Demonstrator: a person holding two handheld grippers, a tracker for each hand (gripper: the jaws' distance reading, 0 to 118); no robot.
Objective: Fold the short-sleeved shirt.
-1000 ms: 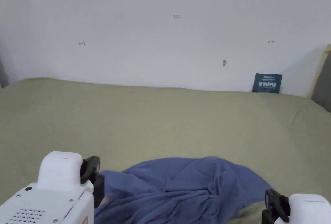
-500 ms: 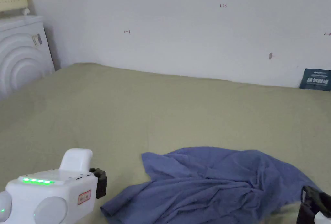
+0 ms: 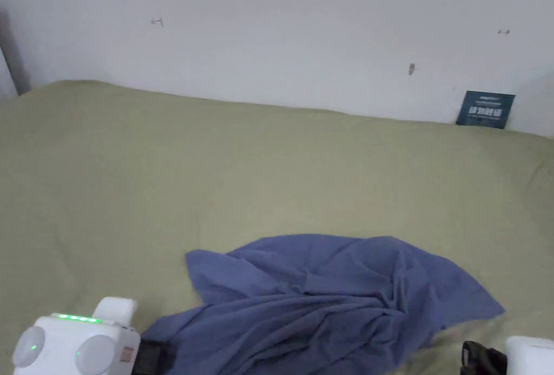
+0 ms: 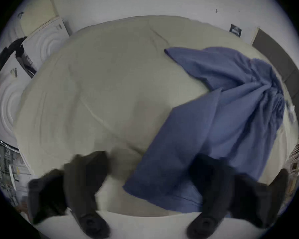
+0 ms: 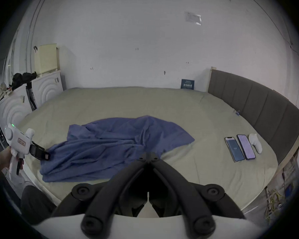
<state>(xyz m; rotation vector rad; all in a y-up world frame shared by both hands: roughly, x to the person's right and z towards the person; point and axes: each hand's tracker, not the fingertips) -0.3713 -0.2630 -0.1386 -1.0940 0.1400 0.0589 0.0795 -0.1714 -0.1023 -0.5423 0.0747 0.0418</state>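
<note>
Head view shows the blue short-sleeved shirt (image 3: pixel 330 300) lying crumpled and creased on the olive-green bed sheet (image 3: pixel 259 176) toward six o'clock, one flat flap reaching out to nine o'clock and a pointed corner to three. In the left gripper view, the left gripper (image 4: pixel 150 179) has its jaws spread wide over the shirt's near edge. In the right gripper view, the right gripper (image 5: pixel 149 154) has its jaw tips closed together at the shirt's near edge, though whether they pinch cloth cannot be told.
</note>
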